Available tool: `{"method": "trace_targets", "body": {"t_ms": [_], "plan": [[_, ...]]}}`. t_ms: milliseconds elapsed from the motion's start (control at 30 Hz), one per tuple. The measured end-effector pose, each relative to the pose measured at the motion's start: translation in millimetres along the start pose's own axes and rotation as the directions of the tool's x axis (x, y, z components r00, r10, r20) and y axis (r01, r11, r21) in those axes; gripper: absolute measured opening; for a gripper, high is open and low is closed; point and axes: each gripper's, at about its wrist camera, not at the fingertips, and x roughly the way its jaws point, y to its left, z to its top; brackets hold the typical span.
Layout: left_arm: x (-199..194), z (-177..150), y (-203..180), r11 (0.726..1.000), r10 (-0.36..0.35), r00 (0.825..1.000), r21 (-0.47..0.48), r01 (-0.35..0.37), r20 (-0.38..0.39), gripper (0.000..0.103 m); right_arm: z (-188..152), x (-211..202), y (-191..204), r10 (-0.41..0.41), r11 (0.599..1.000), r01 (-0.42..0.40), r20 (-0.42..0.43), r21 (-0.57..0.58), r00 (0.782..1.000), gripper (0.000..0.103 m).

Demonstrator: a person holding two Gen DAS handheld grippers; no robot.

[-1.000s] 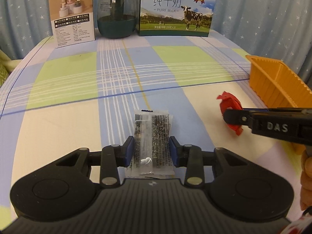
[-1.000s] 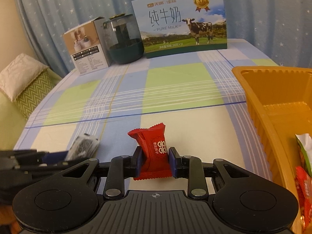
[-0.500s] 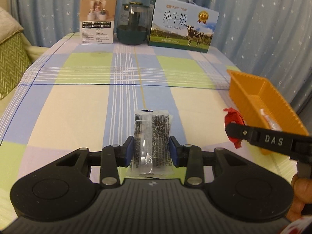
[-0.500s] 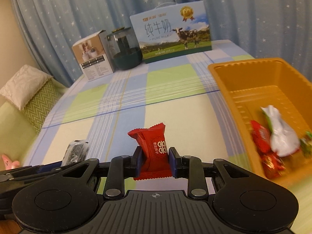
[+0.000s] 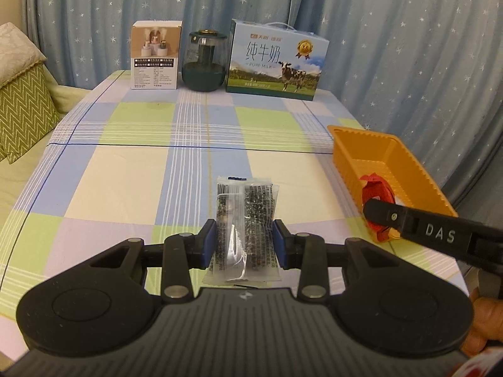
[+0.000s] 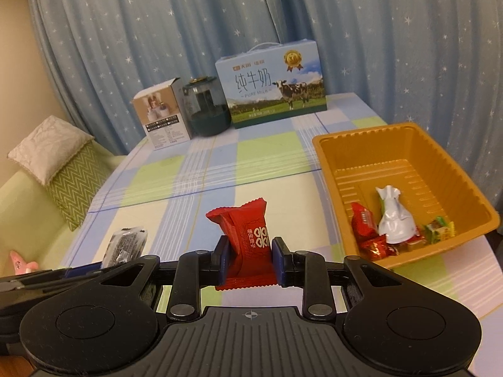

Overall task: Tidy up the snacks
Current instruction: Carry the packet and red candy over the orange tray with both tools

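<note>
While the right claw (image 6: pixel 246 259) pinches the red candy (image 6: pixel 243 235) and the left claw (image 5: pixel 244 245) clamps the dark packet (image 5: pixel 243 220) above the counter (image 5: pixel 125 172), carry each over the orange tray (image 6: pixel 330 157) at the right edge before releasing.

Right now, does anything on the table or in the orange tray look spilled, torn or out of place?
Nothing stands out. The orange tray sits flat with a few wrapped snacks lying loose inside. The left tongs hold an intact clear sesame packet, the right tongs an intact red candy. The milk carton stands upright.
</note>
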Motion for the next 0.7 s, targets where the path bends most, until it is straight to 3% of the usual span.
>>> {"method": "trace_targets", "body": {"t_ms": [700], "plan": [[-25, -3, -41, 0.998, -0.048, 0.999, 0.034, 0.048, 0.014, 0.034, -14, -46, -26, -0.039, 0.999, 0.039, 0.026, 0.001, 0.999, 0.029]]}}
